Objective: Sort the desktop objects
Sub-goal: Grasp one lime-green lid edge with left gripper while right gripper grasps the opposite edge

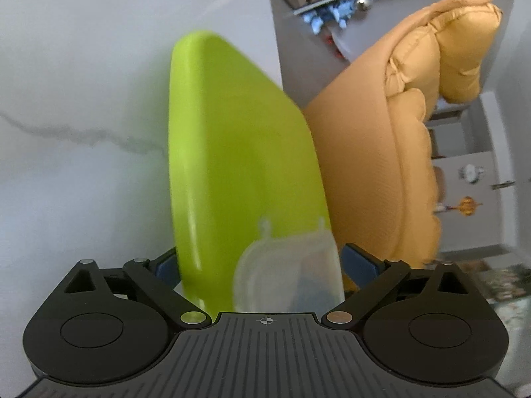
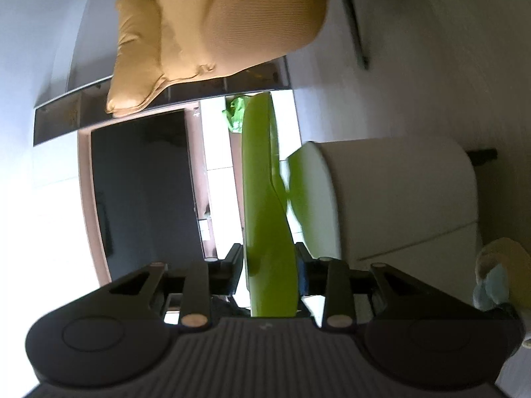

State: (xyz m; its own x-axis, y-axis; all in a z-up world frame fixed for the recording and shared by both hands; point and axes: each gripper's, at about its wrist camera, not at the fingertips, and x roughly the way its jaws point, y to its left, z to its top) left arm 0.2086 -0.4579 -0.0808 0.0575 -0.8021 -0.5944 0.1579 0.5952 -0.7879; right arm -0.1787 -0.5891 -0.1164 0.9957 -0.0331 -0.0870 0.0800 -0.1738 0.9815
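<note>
A lime-green plastic tray [image 1: 232,165] fills the middle of the left wrist view, tilted and lifted off the white marble table [image 1: 83,116]. My left gripper [image 1: 259,265] is shut on its near edge, blue pads on either side. A clear plastic case [image 1: 285,275] lies in the tray close to the gripper. In the right wrist view the same green tray [image 2: 262,205] shows edge-on, and my right gripper [image 2: 268,272] is shut on it. Both views are rolled sideways.
An orange padded chair [image 1: 398,132] stands beside the table and shows in the right wrist view [image 2: 215,23] too. A white armchair [image 2: 398,192], a dark doorway [image 2: 142,192] and a shelf [image 1: 332,3] lie beyond.
</note>
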